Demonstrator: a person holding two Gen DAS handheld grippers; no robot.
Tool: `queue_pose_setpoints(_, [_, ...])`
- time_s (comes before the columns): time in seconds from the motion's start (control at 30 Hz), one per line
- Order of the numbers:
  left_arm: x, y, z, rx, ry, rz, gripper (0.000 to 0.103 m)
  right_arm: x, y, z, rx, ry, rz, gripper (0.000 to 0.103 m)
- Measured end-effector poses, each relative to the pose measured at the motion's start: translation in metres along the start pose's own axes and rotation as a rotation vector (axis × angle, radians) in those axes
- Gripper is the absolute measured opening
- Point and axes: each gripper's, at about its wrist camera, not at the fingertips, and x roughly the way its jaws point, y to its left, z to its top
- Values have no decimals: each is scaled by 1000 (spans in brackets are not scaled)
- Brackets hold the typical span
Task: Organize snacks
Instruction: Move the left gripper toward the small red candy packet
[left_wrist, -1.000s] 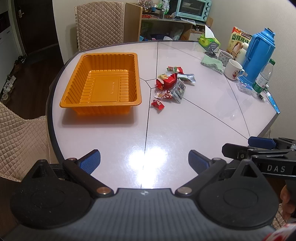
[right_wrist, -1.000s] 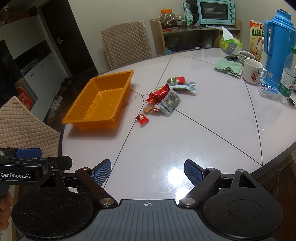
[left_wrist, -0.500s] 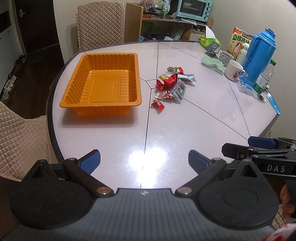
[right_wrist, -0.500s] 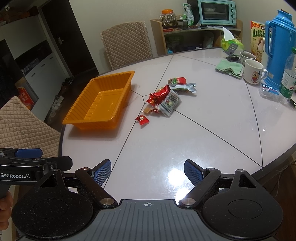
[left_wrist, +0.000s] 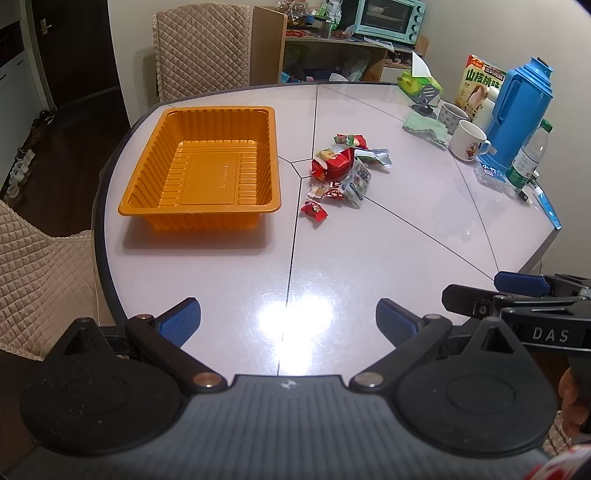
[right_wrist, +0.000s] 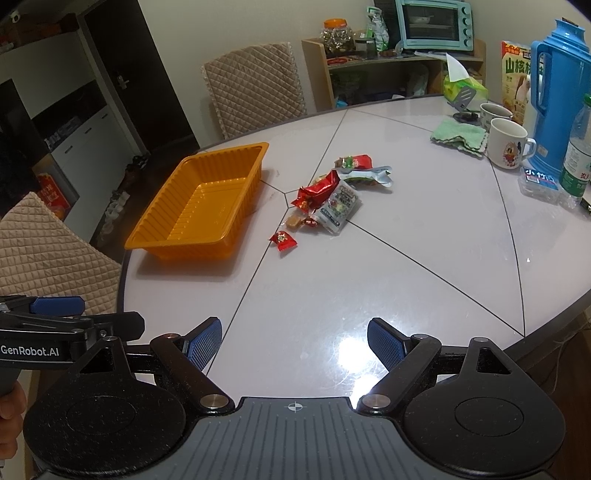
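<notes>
So, tray: we read the orange tray (left_wrist: 201, 173) as the empty bin beside the snacks (left_wrist: 341, 171).
Grippers: left gripper (left_wrist: 288, 319) and right gripper (right_wrist: 294, 341) hang spread, empty (well short of the pile).

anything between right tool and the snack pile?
Nothing: in the right wrist view, only bare table lies between the open right tool and the snack pile.

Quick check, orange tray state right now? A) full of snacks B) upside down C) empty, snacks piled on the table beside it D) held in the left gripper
C: the orange tray sits upright with a bare ribbed floor, while the snack pile lies on the table to its right; both grippers hang open near the table's edge, holding nothing.
</notes>
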Motion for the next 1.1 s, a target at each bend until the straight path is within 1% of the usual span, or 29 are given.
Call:
queue_pose_setpoints(0.37, [-1,-8,3,-12,-2,18,101,0,-11,3,0,0,21,86])
queue_pose_setpoints(0.57, [0,-15,0,-14,-17,10,101,2,-23,5,8,-2,29,86])
queue_pose_setpoints(0.7, [6,-25,1,-19,-36,-8,101,5,-38,5,18,-8,25,86])
queue_pose_setpoints(0.8, [13,-32,1,-45,-58,-21,100,6,-54,5,32,-7,28,86])
queue_pose_setpoints(0.87, [18,-37,2,-63,-75,-15,99,6,-66,4,37,-8,31,86])
queue_pose_setpoints(0.9, [21,-41,1,-68,-82,-10,98,6,-66,4,37,-8,31,86])
queue_pose_setpoints(0.93, [24,-44,2,-72,-87,-2,95,5,-73,4,38,-11,35,86])
queue_pose_setpoints(0.97, [27,-48,1,-76,-96,5,94,6,-84,3,42,-12,38,86])
queue_pose_setpoints(1.1, [37,-65,-2,-85,-123,30,91,7,-106,3,52,-22,52,86])
